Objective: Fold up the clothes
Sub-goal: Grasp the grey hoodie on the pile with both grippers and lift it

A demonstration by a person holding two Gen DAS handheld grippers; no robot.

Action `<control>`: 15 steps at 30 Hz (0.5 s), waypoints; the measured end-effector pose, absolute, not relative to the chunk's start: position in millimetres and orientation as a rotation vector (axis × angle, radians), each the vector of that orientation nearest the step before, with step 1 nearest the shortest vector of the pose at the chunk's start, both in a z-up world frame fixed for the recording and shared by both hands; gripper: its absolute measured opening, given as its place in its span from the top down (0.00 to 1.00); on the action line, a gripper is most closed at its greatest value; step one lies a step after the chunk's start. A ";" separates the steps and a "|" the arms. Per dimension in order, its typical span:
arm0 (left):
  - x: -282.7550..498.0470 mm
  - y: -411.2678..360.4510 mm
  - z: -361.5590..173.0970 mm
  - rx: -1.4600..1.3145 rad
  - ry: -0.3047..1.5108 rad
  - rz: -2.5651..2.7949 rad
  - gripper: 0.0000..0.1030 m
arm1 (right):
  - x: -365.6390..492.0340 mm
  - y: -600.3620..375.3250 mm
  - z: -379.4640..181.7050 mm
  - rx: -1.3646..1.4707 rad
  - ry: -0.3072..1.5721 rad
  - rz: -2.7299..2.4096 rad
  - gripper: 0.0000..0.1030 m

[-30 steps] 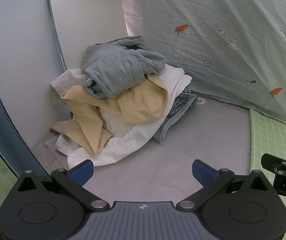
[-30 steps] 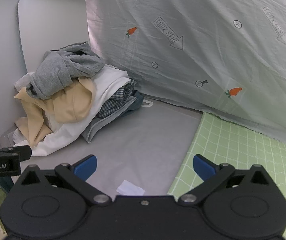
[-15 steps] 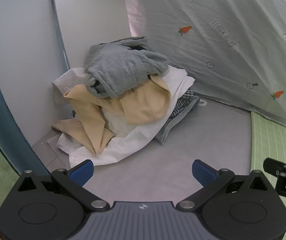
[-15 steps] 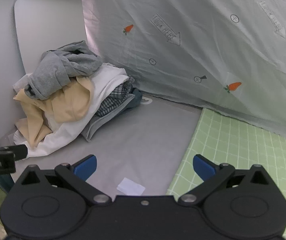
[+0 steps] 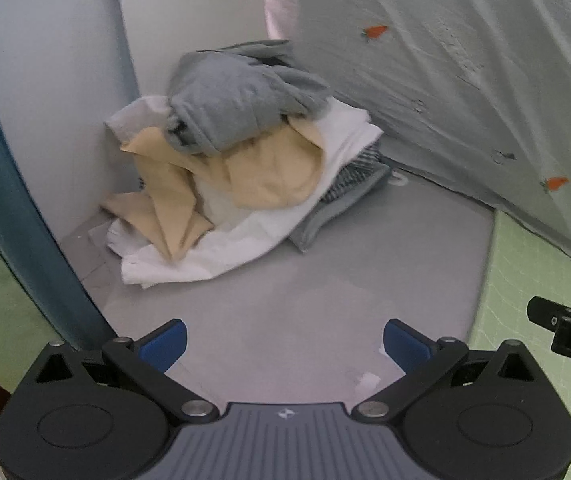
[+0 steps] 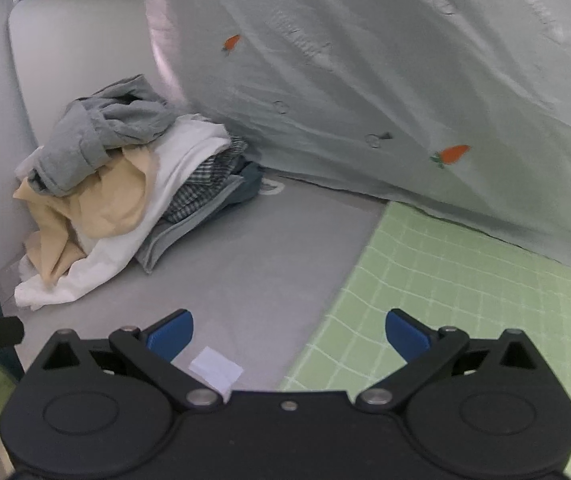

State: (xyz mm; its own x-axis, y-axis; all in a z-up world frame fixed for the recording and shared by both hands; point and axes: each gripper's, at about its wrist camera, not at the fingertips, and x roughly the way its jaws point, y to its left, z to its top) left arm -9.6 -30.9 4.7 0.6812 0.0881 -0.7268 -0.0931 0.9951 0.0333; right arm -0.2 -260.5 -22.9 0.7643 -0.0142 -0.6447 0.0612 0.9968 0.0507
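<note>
Grey table [image 6: 245, 256], green mat [image 6: 465, 280], clothes pile [image 5: 245, 168], both grippers [image 5: 285, 344] [image 6: 288, 334] apart, empty

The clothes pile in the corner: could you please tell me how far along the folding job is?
Nothing looks folded yet. The grey garment sits crumpled on top of the beige one, the white one and the checked one, all heaped in the corner. Nothing is in hand: the left tool and right tool are both open and empty, short of the pile, over the grey mat. Every garment remains to be picked and folded.
</note>
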 end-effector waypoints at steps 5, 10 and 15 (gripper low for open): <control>33.9 1.5 1.5 -0.056 0.835 0.137 0.00 | 46.7 -239.3 -18.8 0.022 0.675 -0.018 0.00; 111.0 51.6 9.2 -0.082 0.830 0.167 0.00 | 119.2 -206.1 -10.5 0.032 0.659 0.002 0.08; 198.8 109.8 31.1 -0.125 0.785 0.188 0.00 | 216.1 -169.4 4.7 0.066 0.621 0.028 0.14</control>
